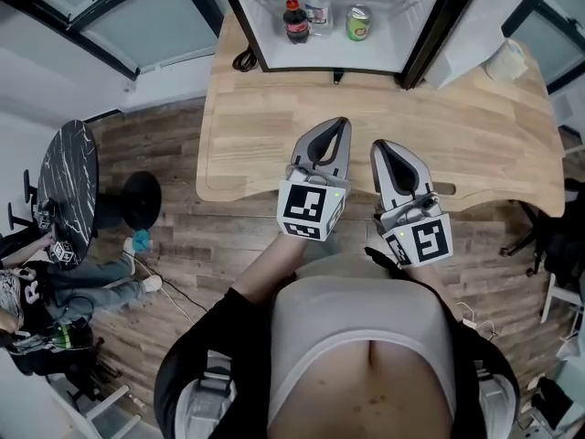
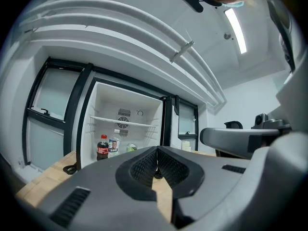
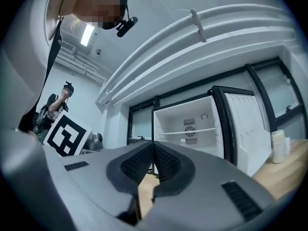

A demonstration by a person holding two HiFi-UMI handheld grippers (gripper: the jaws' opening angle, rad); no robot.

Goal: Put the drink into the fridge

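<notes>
A small fridge (image 1: 265,35) stands open at the back of the wooden table (image 1: 494,135). On its floor stand a dark cola bottle (image 1: 295,21), a clear water bottle (image 1: 318,13) and a green can (image 1: 358,23). The cola bottle (image 2: 102,147), the water bottle (image 2: 114,145) and the can (image 2: 131,147) also show in the left gripper view. My left gripper (image 1: 342,123) and right gripper (image 1: 377,144) hover side by side over the table's near edge, both shut and empty, jaw tips touching. The right gripper view shows the fridge (image 3: 192,129) with its door open.
A white cup (image 1: 508,59) stands on the table to the right of the fridge door (image 1: 466,35). A black cable (image 1: 243,60) lies at the fridge's left. On the floor at left are a round black table (image 1: 69,186) and a seated person (image 1: 55,291).
</notes>
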